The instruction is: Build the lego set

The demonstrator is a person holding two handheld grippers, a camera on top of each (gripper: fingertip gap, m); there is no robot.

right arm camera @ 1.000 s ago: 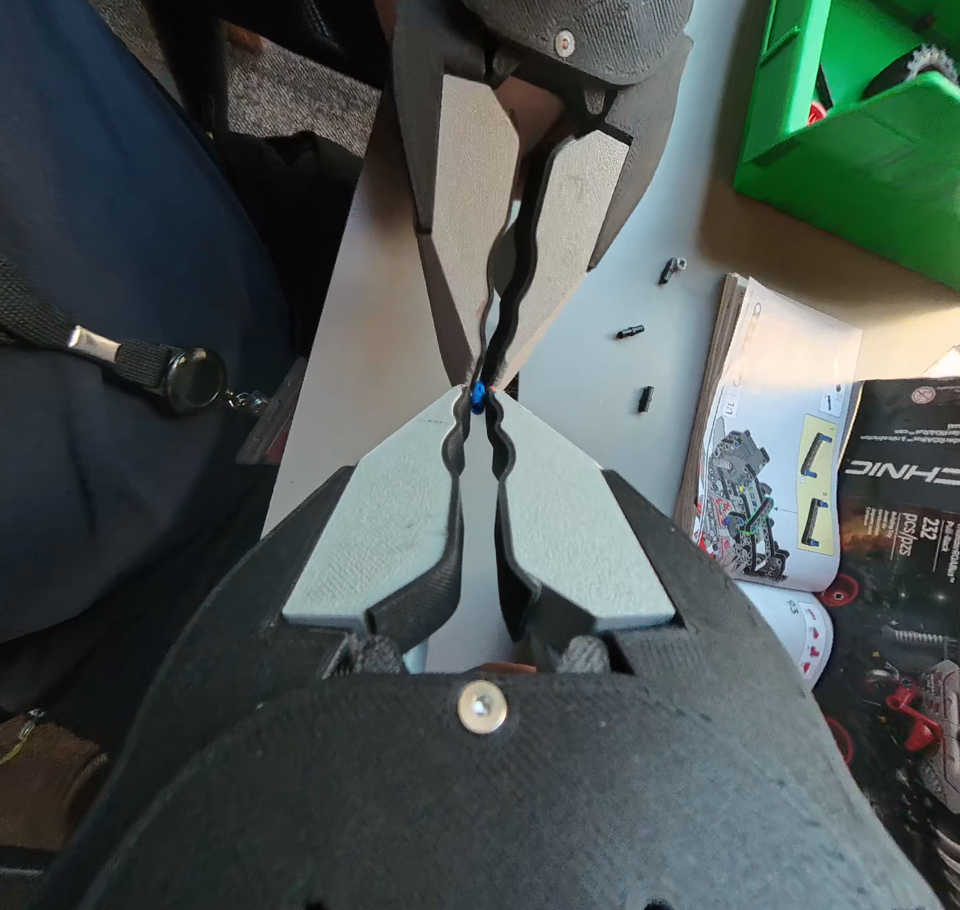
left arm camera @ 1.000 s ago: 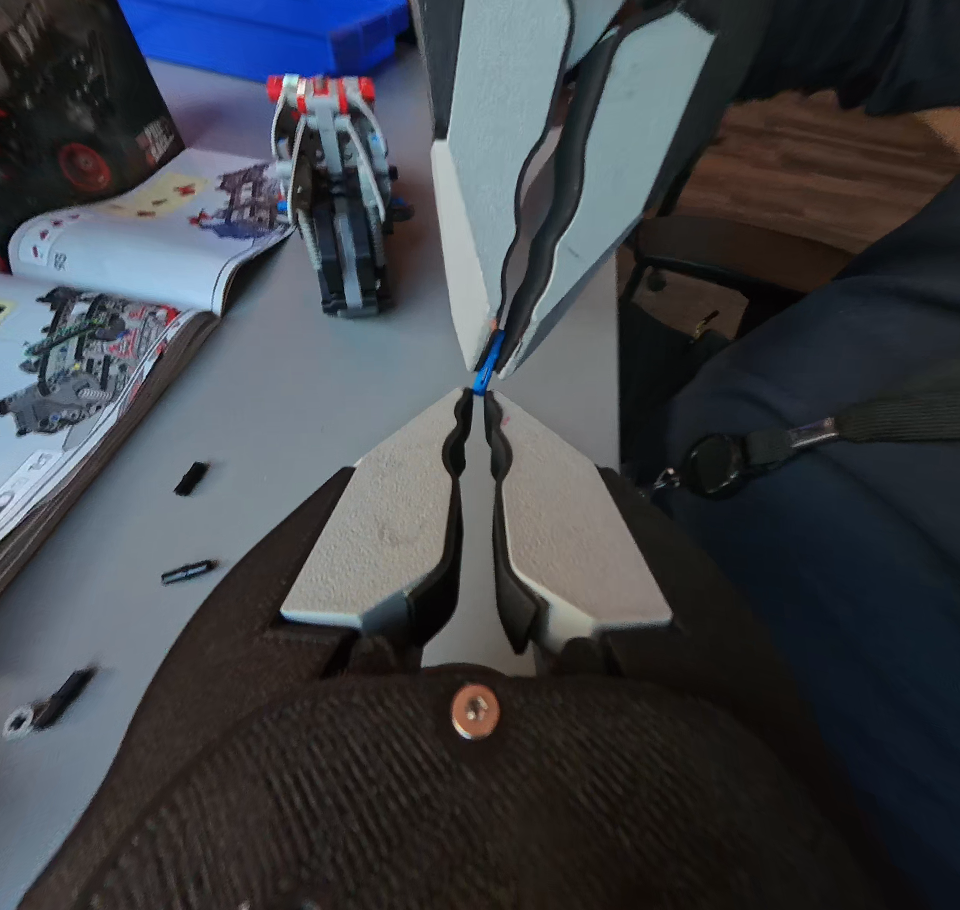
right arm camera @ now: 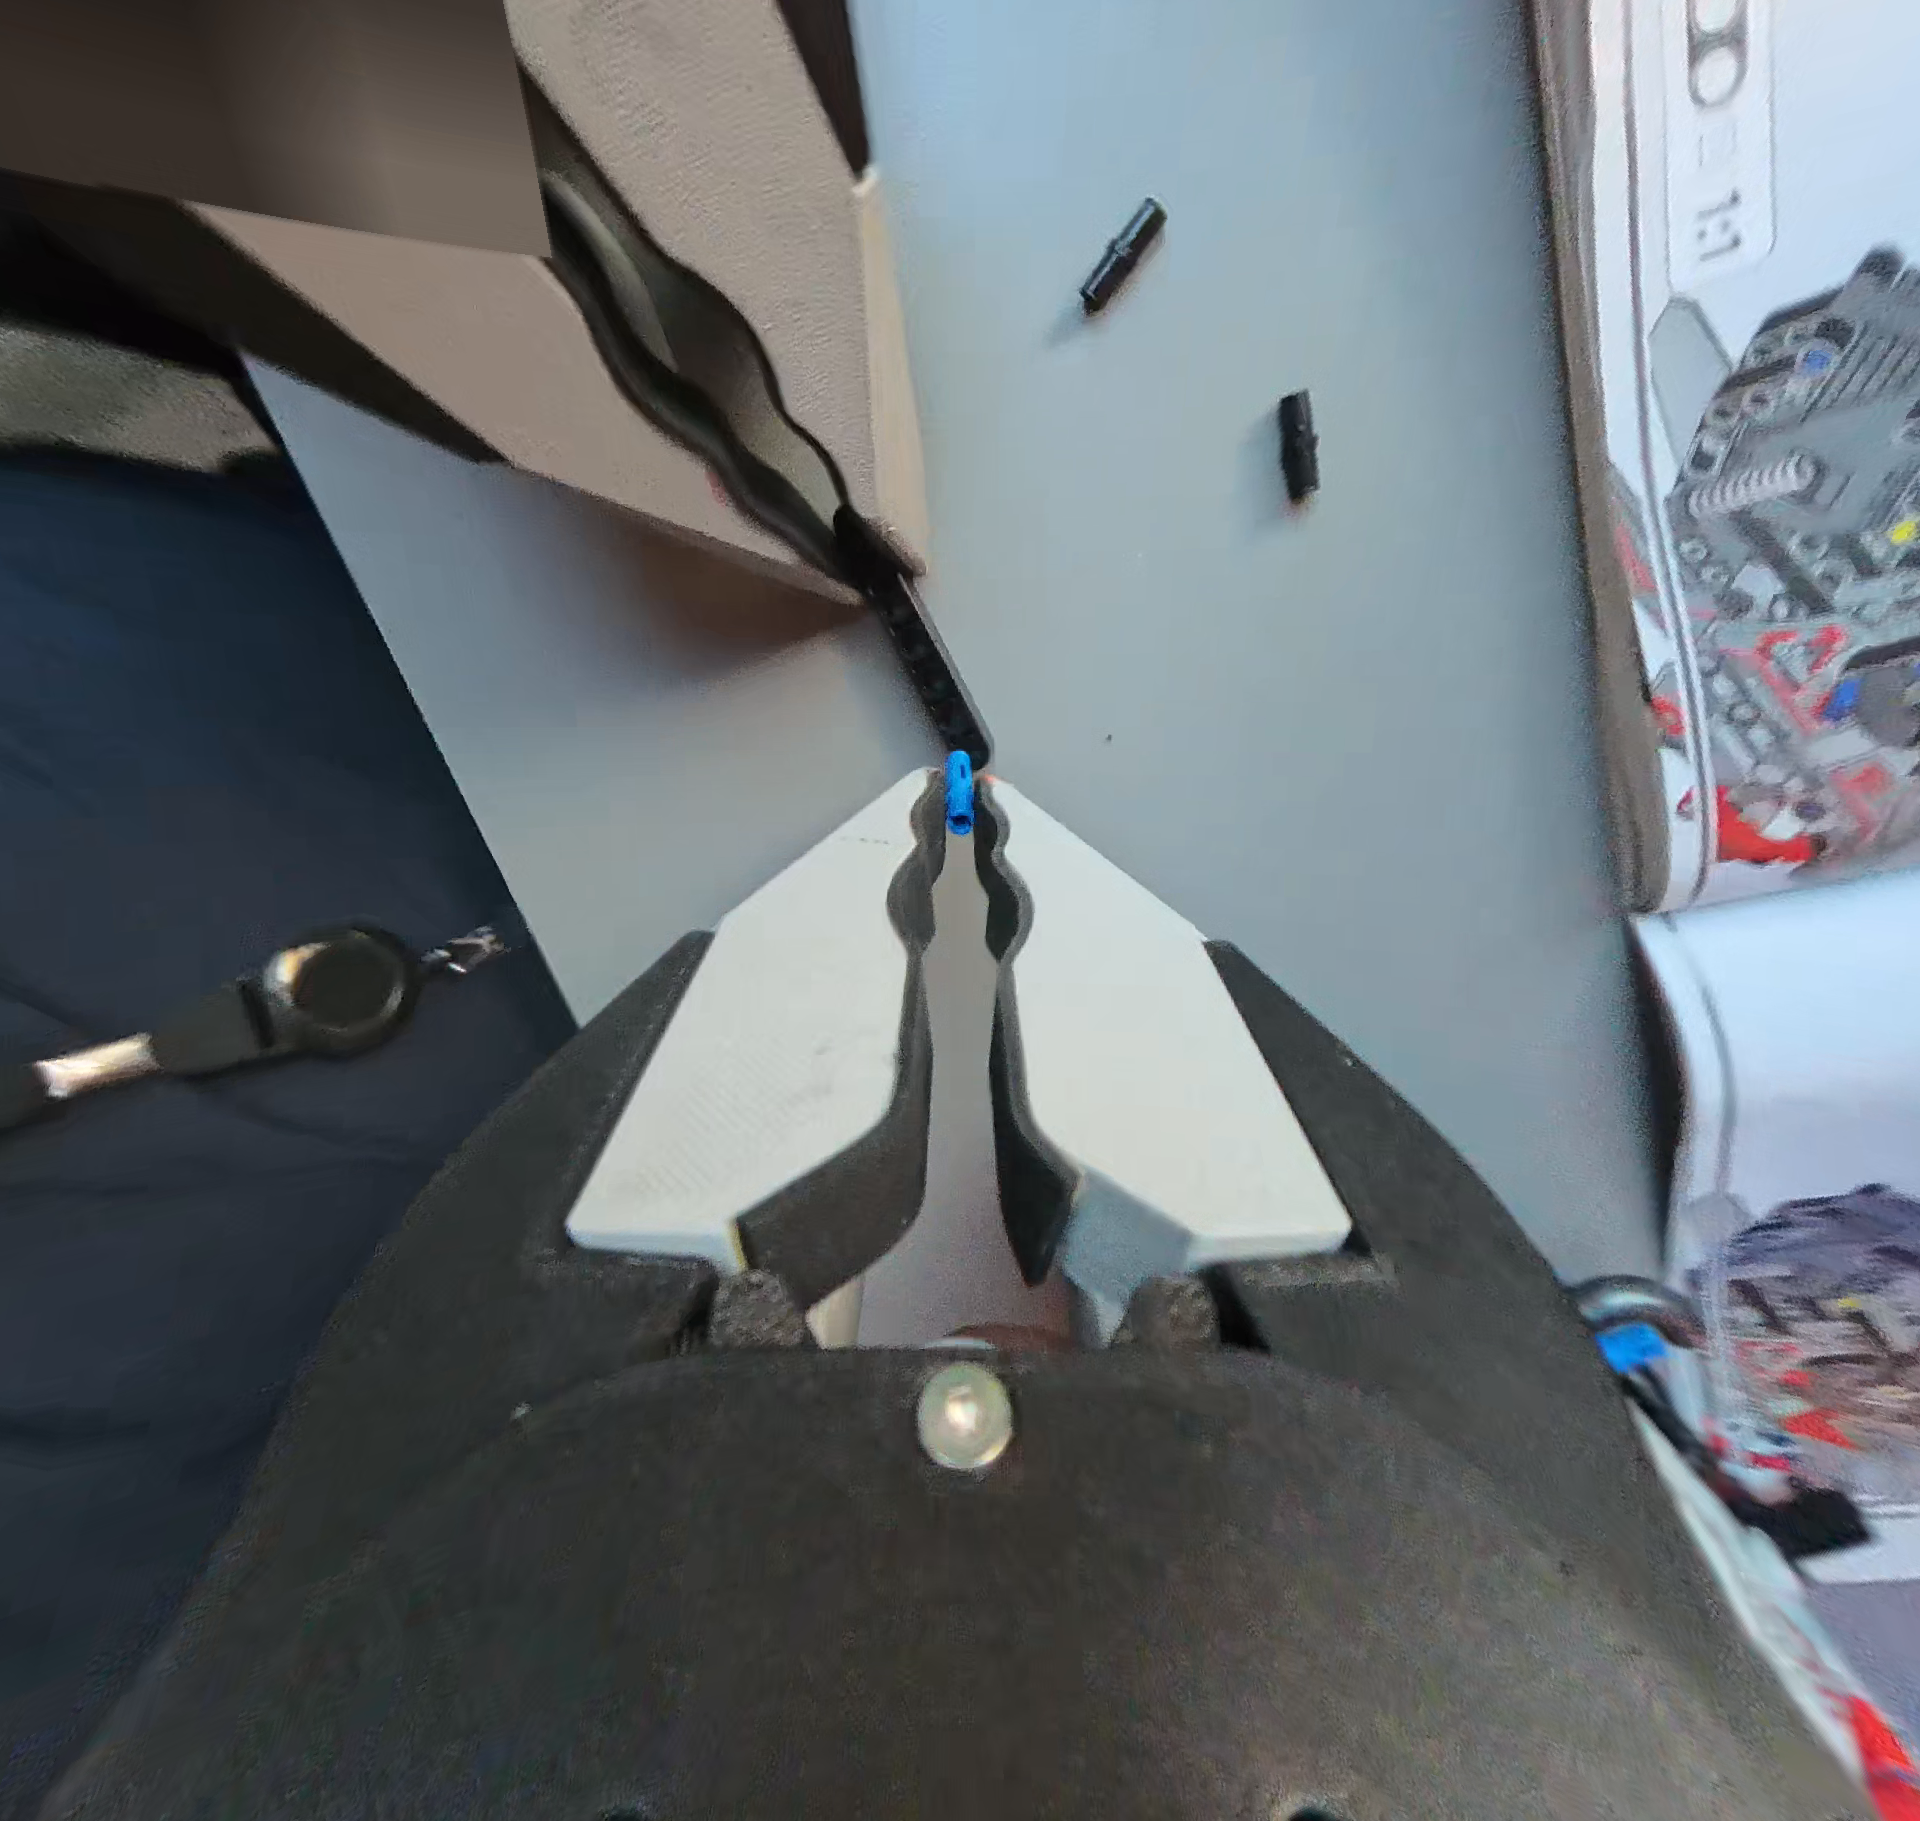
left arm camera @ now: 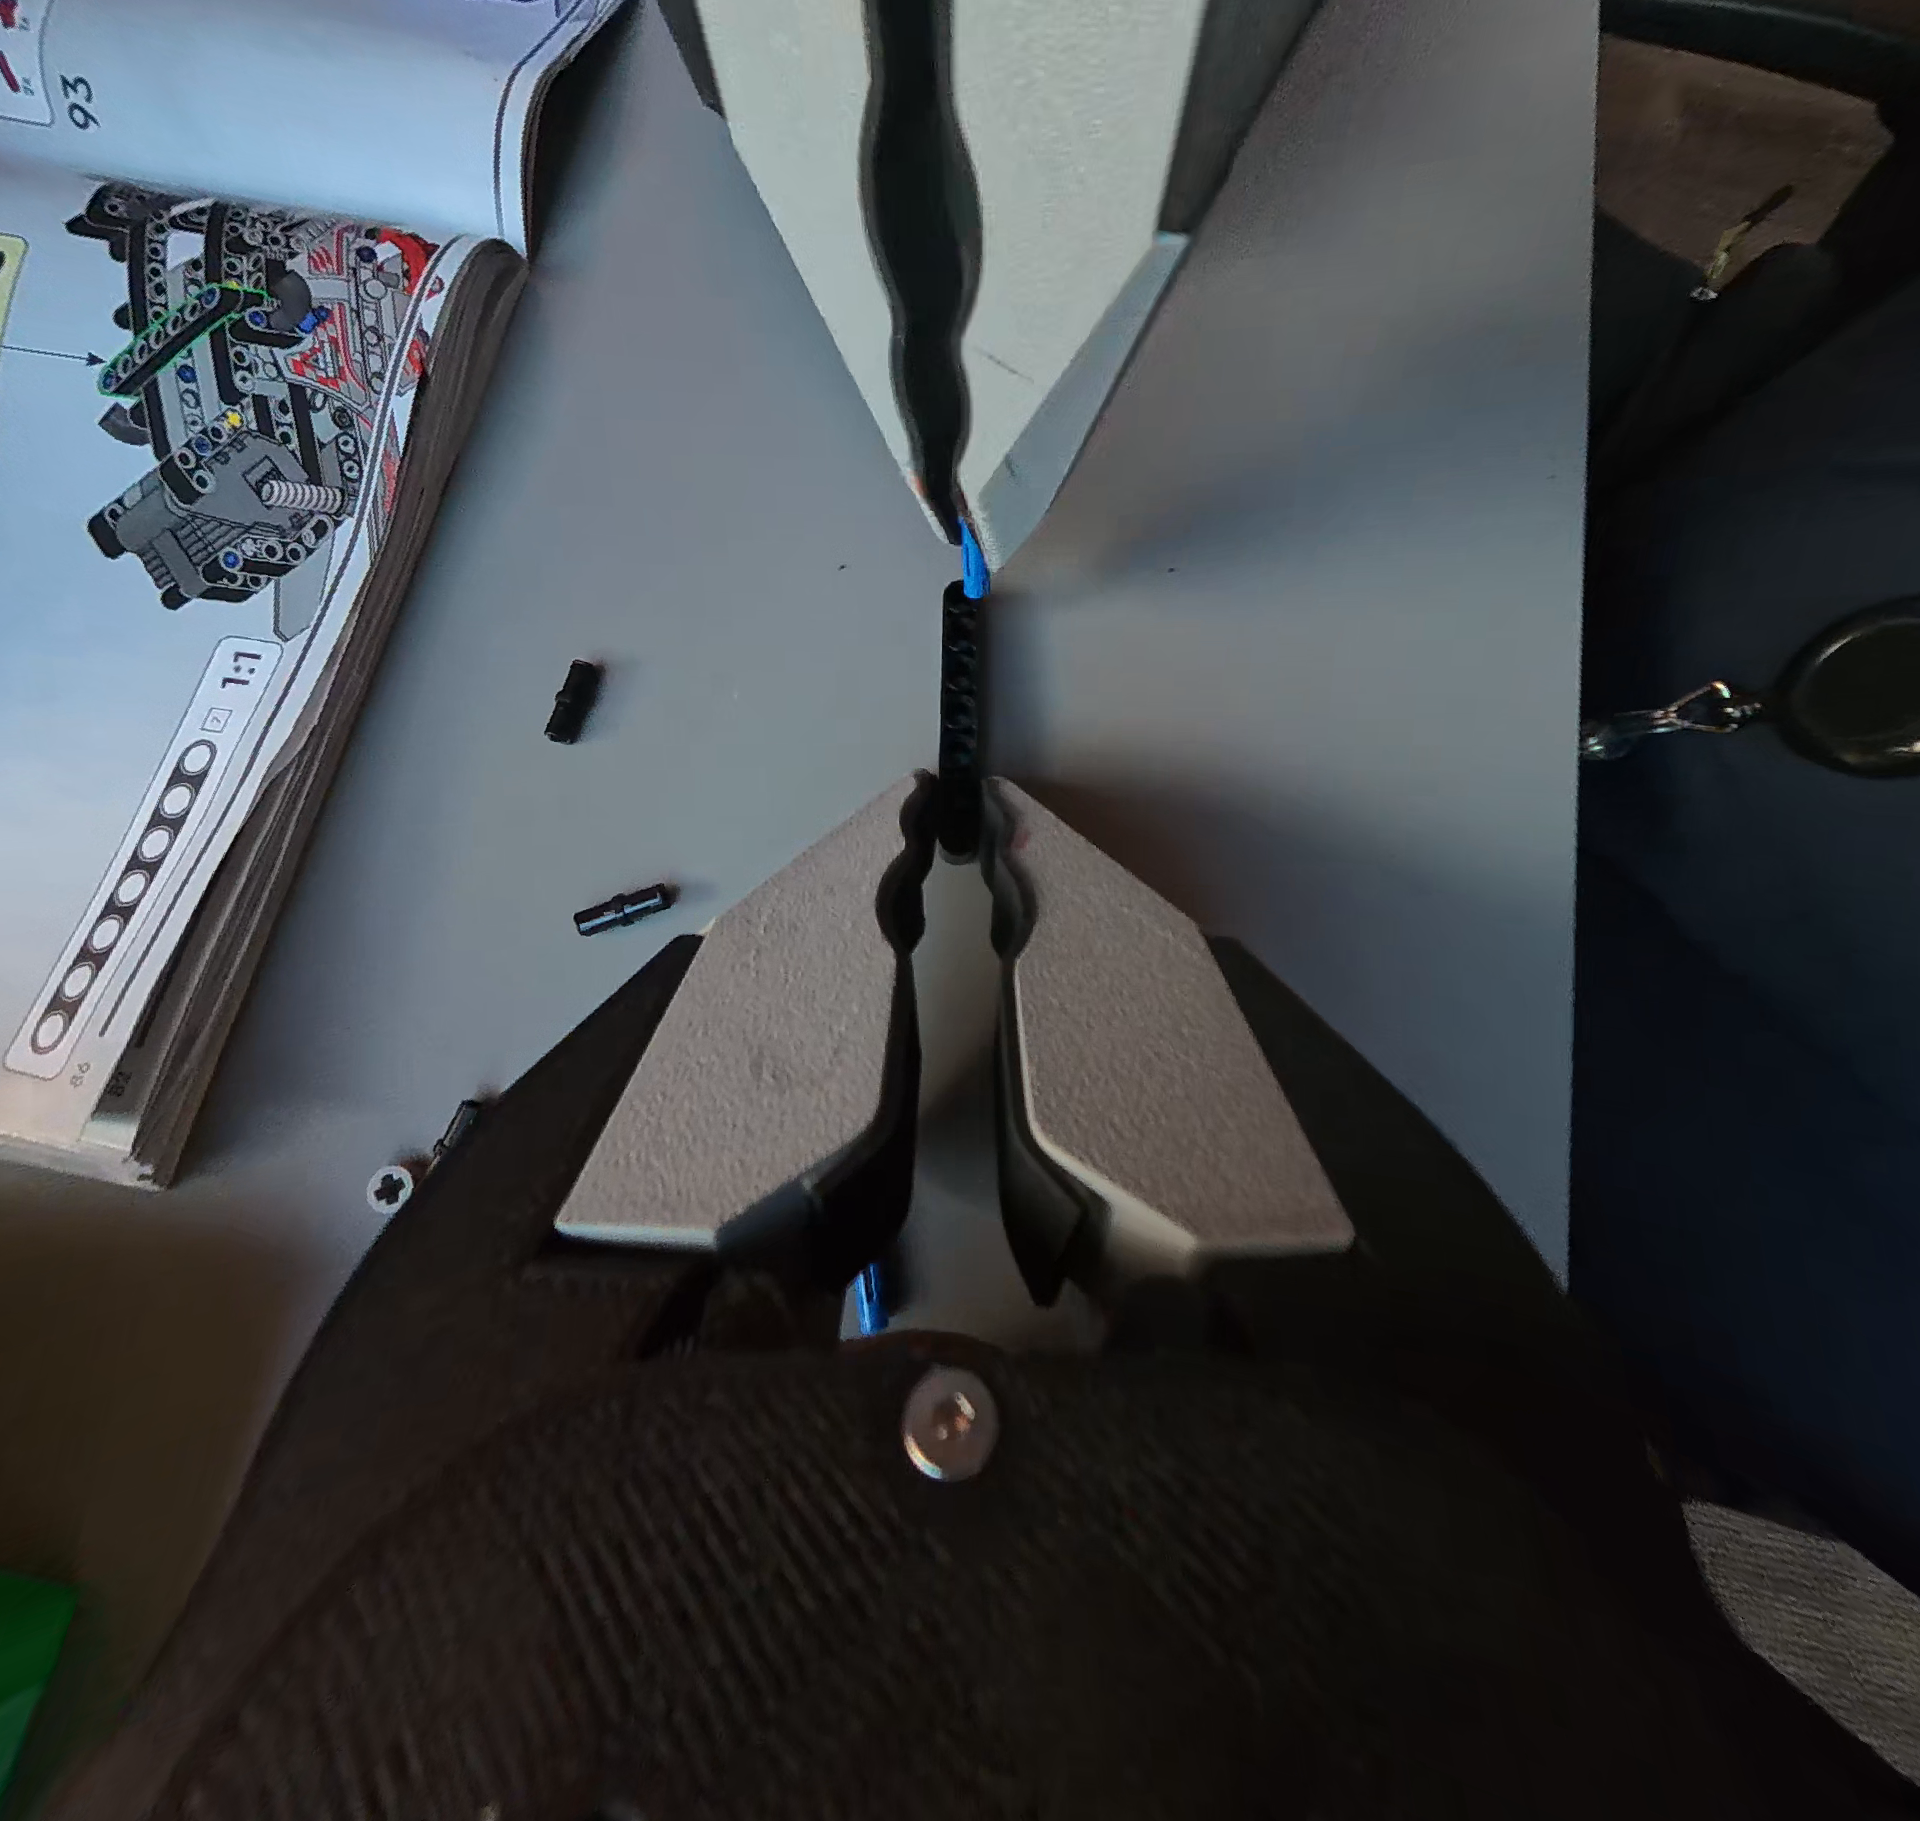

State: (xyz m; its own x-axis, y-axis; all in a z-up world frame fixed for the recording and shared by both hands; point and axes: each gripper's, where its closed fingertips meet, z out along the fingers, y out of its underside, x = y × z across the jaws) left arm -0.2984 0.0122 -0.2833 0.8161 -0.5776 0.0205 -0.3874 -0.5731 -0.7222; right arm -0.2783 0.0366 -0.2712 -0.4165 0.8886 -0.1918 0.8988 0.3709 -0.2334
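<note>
I am holding a black beam [left arm camera: 961, 722] in my left gripper [left arm camera: 958, 815], its jaws nearly closed and pinching the beam's near end, so the beam is sticking out forward over the grey table [left arm camera: 1299, 732]. In my right gripper [right arm camera: 961, 800] I am gripping a small blue pin [right arm camera: 958, 792], the jaws almost together around it with only the pin's far tip poking out. The two pieces are meeting end to end above the table: in the left wrist view the blue pin is sitting right at the far end of the beam, and in the right wrist view the beam's end is coming down at a slant from the upper left onto the pin's tip. The frames are soft there, so I cannot say for sure whether the pin is touching the beam or just beside it.

Two loose black pins [left arm camera: 574, 699] [left arm camera: 621, 909] are lying on the table left of my left gripper, well apart from the beam, and a small grey cross-holed piece [left arm camera: 390, 1189] is lying nearer, by the gripper's body. The open instruction booklet [left arm camera: 208, 628] is lying further left, past the pins. A person's dark blue clothing [right arm camera: 208, 732] with a black badge reel [right arm camera: 332, 992] is showing beyond the table's edge
</note>
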